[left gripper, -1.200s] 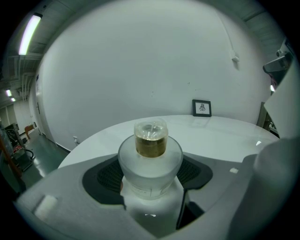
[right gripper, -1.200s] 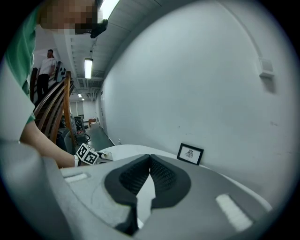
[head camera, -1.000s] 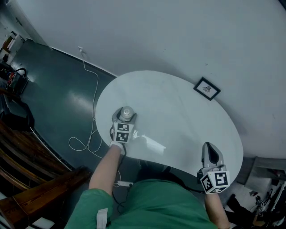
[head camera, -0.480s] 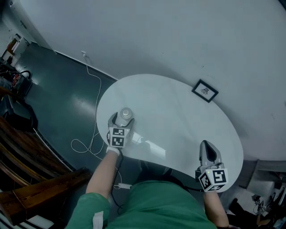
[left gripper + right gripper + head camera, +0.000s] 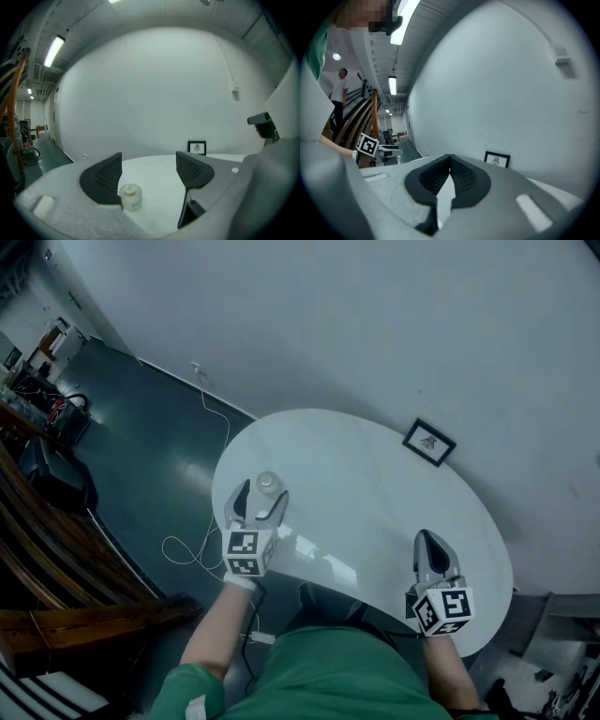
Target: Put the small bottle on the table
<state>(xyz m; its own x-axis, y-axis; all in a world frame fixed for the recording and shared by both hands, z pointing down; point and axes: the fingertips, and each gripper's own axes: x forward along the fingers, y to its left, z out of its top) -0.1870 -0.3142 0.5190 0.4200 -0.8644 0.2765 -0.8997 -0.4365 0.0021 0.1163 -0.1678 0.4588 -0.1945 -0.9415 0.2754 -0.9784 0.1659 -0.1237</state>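
head view: your left tongs (image 5: 261,495) have let go and spread wide, leaving the small bottle (image 5: 268,483) upright near the worktop's (image 5: 375,474) left edge, between the pads but ungripped. right tongs (image 5: 429,542) stay pressed together, empty. placement looks done.

Small bottle (image 5: 268,484), clear with a pale cap, is standing upright on the white oval table (image 5: 375,493), sitting near its left edge.

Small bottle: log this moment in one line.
small bottle: upright on table | left gripper: open, bottle between jaws, not clamped | right gripper: shut, empty
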